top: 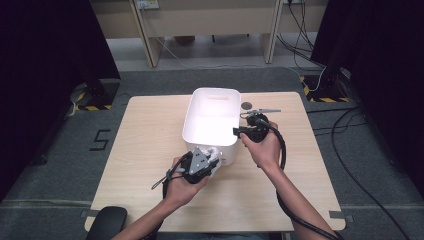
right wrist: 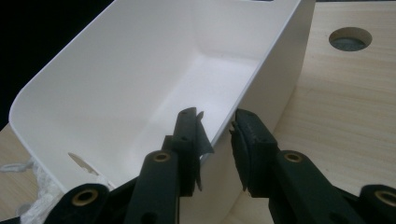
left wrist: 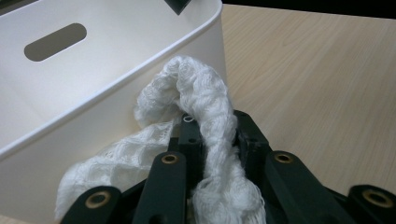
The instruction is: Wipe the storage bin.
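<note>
The work in hand seems to be the putting of a white knitted cloth (left wrist: pixel 205 116) into the white plastic bin (top: pixel 210 120) that stands in the middle of the wooden surface (top: pixel 140 150). The left tongs (top: pixel 210 162) are closed on the cloth, which is bunched between the jaws and rises in a loop above them; it hangs just outside the near wall of the bin, touching it, so it is lifted but not yet inside. The right tongs (right wrist: pixel 215 126) stand a little open with the right-hand rim of the bin (right wrist: pixel 252 84) between the jaws; they seem set to steady the bin, but whether a jaw really presses on the wall cannot be told. By judgement, the next move calls for raising the cloth over the near rim, bringing it above the open inside, and only then opening the left tongs, while the right tongs keep the bin from sliding. Some things are hard to make out: the high view is so bright on the bin that its floor is washed out, the lower part of the cloth is hidden behind the jaws, and a thin dark flap on one jaw of the right tongs cannot be identified. A round hole (right wrist: pixel 350 38) in the surface lies beyond the bin.
</note>
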The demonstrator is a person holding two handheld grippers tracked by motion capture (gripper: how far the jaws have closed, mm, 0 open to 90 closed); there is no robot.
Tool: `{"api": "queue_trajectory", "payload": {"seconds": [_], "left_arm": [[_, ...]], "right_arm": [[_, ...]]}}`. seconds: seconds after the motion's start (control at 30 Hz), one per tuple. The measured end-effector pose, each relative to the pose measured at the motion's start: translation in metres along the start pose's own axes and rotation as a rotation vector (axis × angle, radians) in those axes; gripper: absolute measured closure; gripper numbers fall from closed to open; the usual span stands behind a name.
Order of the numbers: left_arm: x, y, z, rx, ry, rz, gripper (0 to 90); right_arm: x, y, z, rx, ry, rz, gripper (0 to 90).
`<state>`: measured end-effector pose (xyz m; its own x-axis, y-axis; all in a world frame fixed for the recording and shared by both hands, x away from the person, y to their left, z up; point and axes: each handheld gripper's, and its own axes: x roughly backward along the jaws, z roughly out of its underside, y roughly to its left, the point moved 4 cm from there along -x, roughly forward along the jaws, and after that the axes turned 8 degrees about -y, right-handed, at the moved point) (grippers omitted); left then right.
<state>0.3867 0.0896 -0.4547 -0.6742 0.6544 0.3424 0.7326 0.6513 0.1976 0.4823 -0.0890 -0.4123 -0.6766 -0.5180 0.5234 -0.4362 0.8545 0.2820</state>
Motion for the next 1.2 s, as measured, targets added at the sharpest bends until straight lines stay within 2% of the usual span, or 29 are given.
{"api": "queue_trajectory", "payload": {"seconds": [0.13,0.43,0.6,1.2], "left_arm": [[0.003,-0.001,-0.004,-0.001,-0.014,-0.007,75.7],[-0.006,-0.001,-0.006,-0.007,0.015,0.012,75.7],[-0.012,-0.006,-0.009,-0.019,0.025,0.029,75.7],[-0.025,-0.009,0.004,-0.025,0.07,0.038,75.6]], "right_arm": [[0.0,0.0,0.0,0.001,0.001,0.0,71.4],[0.0,0.0,0.0,0.003,0.0,0.0,71.4],[0.0,0.0,0.0,-0.003,0.002,0.0,71.4],[0.0,0.0,0.0,-0.005,0.003,-0.003,71.4]]}}
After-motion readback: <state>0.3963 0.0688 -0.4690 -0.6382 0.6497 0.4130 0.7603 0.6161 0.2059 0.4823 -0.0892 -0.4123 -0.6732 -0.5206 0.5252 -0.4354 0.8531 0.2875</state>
